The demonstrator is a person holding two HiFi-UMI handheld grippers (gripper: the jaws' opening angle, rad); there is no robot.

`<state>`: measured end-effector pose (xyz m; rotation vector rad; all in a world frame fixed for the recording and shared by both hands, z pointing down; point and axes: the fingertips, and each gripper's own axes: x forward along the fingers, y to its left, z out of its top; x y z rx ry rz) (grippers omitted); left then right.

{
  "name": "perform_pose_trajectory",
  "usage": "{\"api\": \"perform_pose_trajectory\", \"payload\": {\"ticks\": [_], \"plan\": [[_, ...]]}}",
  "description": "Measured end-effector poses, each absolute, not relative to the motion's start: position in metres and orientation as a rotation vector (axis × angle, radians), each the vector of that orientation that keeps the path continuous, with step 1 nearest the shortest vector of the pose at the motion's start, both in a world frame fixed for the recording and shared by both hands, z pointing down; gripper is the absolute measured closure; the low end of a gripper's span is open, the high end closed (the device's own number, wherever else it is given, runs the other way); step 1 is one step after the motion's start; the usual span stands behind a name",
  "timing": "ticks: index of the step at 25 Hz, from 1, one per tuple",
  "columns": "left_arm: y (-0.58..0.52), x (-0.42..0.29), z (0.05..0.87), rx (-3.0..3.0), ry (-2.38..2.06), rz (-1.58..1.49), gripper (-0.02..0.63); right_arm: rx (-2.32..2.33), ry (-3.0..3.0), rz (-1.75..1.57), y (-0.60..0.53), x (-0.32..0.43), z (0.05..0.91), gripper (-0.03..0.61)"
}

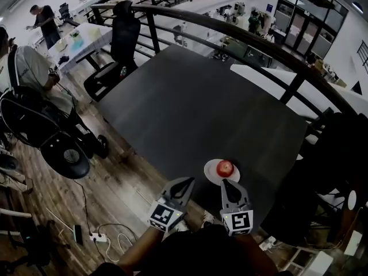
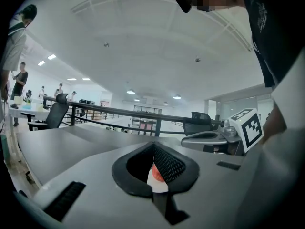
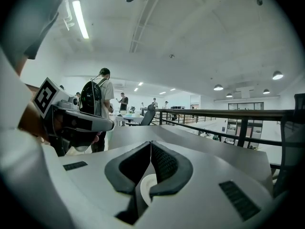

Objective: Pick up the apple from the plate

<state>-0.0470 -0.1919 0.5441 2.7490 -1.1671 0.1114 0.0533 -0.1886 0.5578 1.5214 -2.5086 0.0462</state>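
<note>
Fruit sits untouched: the round red apple [image 1: 225, 167] rests on a small white plate [image 1: 210, 171] near the person's edge of the dark grey tabletop [image 1: 190, 114]. It lies just ahead of the right claw [image 1: 226, 184], and ahead and a little to the right of the left claw [image 1: 187, 180]. Both claws are held side by side, short of the plate, each with its jaws closed tip to tip and nothing gripped. That reads as an approach posture, so whichever claw takes the apple will probably have to spread its jaws before going in. The right claw looks the likelier choice, since the plate lies almost straight along its line. Only the head view gives the layout of plate, both claws and the bare tabletop separating them. The left gripper view adds a sliver of red apple [image 2: 156, 174] over white plate, seen through the slot below its meeting tips, plus the right claw's square-marker cube [image 2: 248, 128] off to its right. The right gripper view shows only the plate's pale rim [image 3: 147, 187] through its own slot, and no red shows there.
</note>
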Motion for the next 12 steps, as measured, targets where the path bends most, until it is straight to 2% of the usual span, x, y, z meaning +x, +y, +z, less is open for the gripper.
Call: {"api": "perform_pose_trajectory", "payload": {"ticks": [10, 12], "plan": [[-0.216, -0.025, 0.579, 2.712, -1.105, 0.202, 0.591, 1.472, -2.545, 0.092, -0.214, 0.061, 0.585, 0.549], [-0.219, -0.022, 0.578, 2.705, -1.096, 0.197, 0.591, 1.439, -2.547, 0.093, -0.217, 0.06, 0.588, 0.477]]}}
